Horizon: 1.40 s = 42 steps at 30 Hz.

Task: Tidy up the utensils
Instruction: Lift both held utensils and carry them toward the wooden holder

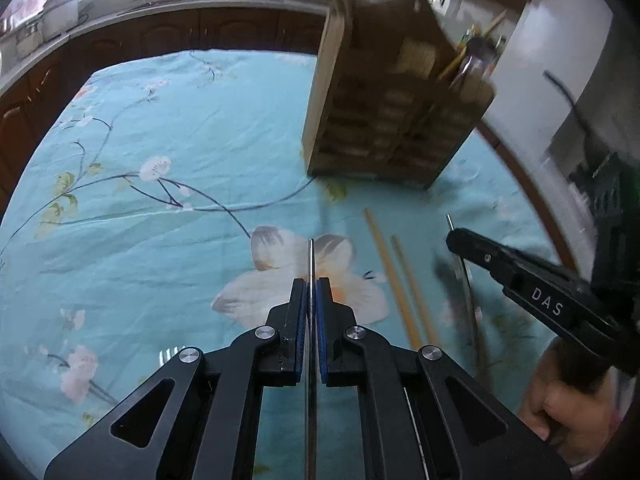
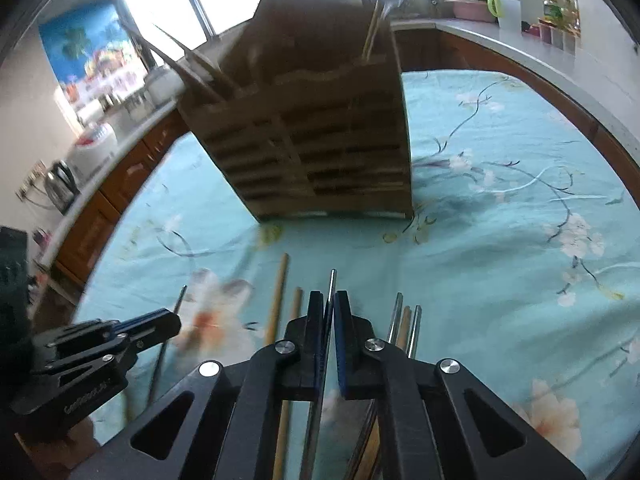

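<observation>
A wooden slatted utensil holder (image 1: 392,120) (image 2: 316,148) stands on the floral blue tablecloth with several chopsticks and a metal utensil in it. My left gripper (image 1: 311,284) is shut on a thin metal utensil (image 1: 311,256) held edge-on above the cloth. My right gripper (image 2: 330,296) is shut on another thin metal utensil (image 2: 332,280); it also shows in the left wrist view (image 1: 454,236). Two wooden chopsticks (image 1: 394,280) (image 2: 280,296) lie on the cloth between the grippers. More metal and wooden sticks (image 2: 406,320) lie right of my right gripper.
The tablecloth (image 1: 160,220) (image 2: 500,220) covers the table. Brown cabinets and a counter (image 1: 160,28) run behind it. A kettle (image 2: 60,188) and appliances stand on the counter at left. A person's hand (image 1: 568,408) holds the right gripper.
</observation>
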Each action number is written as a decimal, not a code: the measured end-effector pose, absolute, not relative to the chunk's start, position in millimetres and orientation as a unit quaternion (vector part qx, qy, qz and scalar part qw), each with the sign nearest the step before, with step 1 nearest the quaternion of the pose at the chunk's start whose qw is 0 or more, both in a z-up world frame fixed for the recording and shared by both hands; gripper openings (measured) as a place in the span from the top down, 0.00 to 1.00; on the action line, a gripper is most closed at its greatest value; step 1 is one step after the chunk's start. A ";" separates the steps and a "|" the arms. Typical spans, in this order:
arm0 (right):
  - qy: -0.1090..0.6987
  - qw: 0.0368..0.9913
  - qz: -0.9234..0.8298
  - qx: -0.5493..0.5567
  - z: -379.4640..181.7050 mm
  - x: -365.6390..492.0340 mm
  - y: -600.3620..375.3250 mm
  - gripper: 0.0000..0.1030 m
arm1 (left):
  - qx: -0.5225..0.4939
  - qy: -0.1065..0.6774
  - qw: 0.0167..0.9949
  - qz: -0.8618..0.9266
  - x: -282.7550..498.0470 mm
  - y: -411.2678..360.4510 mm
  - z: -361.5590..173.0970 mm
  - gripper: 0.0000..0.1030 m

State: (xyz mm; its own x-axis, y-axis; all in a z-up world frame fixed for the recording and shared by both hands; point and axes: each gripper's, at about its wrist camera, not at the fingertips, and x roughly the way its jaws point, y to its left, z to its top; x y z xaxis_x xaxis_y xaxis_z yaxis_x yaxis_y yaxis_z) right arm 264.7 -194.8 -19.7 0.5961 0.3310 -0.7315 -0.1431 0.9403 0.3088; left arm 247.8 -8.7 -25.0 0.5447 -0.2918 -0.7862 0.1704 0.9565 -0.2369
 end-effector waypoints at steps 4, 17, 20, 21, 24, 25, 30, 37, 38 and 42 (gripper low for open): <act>0.400 0.897 0.143 0.120 7.3 246.6 -205.9 0.95 | -0.090 0.431 0.886 -0.147 234.0 0.5 2.2 0.96; 0.312 0.930 0.148 0.129 80.6 217.1 -215.6 0.96 | -0.112 0.359 0.912 -0.167 200.4 18.3 66.8 0.96; 0.299 0.934 0.145 0.128 89.2 213.2 -217.8 0.96 | -0.111 0.350 0.915 -0.168 197.5 18.6 73.0 0.96; 0.296 0.936 0.145 0.128 92.0 212.6 -218.2 0.96 | -0.111 0.348 0.916 -0.168 196.3 18.6 74.6 0.96; 0.290 0.937 0.146 0.130 95.3 212.3 -219.4 0.96 | -0.110 0.342 0.918 -0.170 193.4 18.5 78.9 0.96; 0.289 0.937 0.146 0.131 96.4 212.1 -220.1 0.96 | -0.109 0.340 0.919 -0.170 192.9 18.3 80.3 0.96; 0.282 0.939 0.147 0.131 101.1 209.7 -221.4 0.96 | -0.107 0.332 0.921 -0.171 191.0 17.7 85.6 0.96; 0.272 0.942 0.145 0.131 108.4 206.9 -224.7 0.96 | -0.104 0.323 0.925 -0.173 190.2 16.2 93.2 0.96; 0.270 0.943 0.144 0.131 109.5 206.9 -225.3 0.96 | -0.104 0.321 0.925 -0.173 190.3 15.9 94.2 0.96; 0.265 0.944 0.143 0.133 113.0 206.9 -228.6 0.96 | -0.106 0.316 0.927 -0.174 190.6 16.4 98.0 0.96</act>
